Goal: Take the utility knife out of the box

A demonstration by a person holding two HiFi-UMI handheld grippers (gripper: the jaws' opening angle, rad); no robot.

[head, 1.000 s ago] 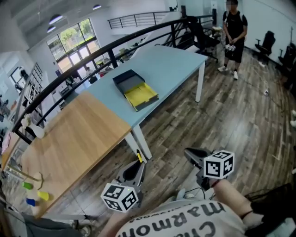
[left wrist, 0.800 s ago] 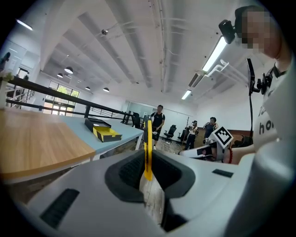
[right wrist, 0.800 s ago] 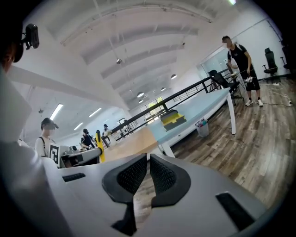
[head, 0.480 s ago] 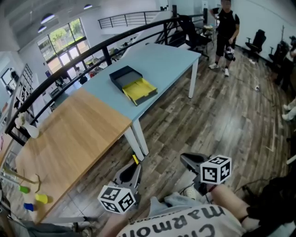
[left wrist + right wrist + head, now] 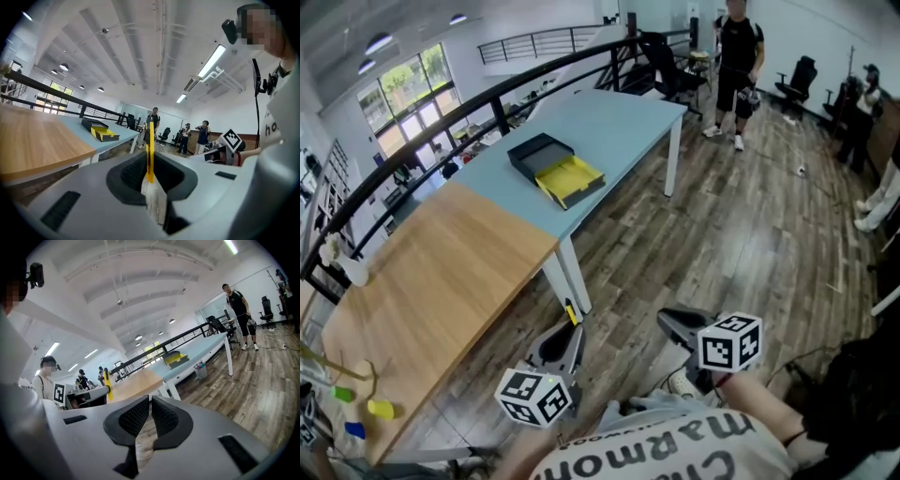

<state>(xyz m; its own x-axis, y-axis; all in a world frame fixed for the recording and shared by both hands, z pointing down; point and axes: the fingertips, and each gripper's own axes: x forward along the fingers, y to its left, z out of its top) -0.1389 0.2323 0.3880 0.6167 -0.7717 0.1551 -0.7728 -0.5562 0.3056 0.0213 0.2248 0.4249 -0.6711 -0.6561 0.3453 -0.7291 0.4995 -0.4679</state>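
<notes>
Room: a wide stretch of wooden floor (image 5: 741,234) lies right of the table, and both grippers hang low over it, off the table's near edge.
Table: a blue top (image 5: 623,117) joins a wooden top (image 5: 431,281); a black railing (image 5: 422,150) runs along the far side.
Box (image 5: 555,169): dark and open, yellow inside. It sits on the blue top near the join, well apart from both grippers.
Knife: cannot be made out in the box from here.
Left gripper (image 5: 571,321): the jaws are closed on a thin yellow strip (image 5: 150,140) that stands up past the tips. Whether the strip is the knife cannot be told.
Right gripper (image 5: 150,400): the jaws are drawn together with nothing between them.
Person (image 5: 736,47): stands on the floor beyond the table's far end.
Cut off: the wooden top's left end, where small coloured blocks (image 5: 356,412) lie.
</notes>
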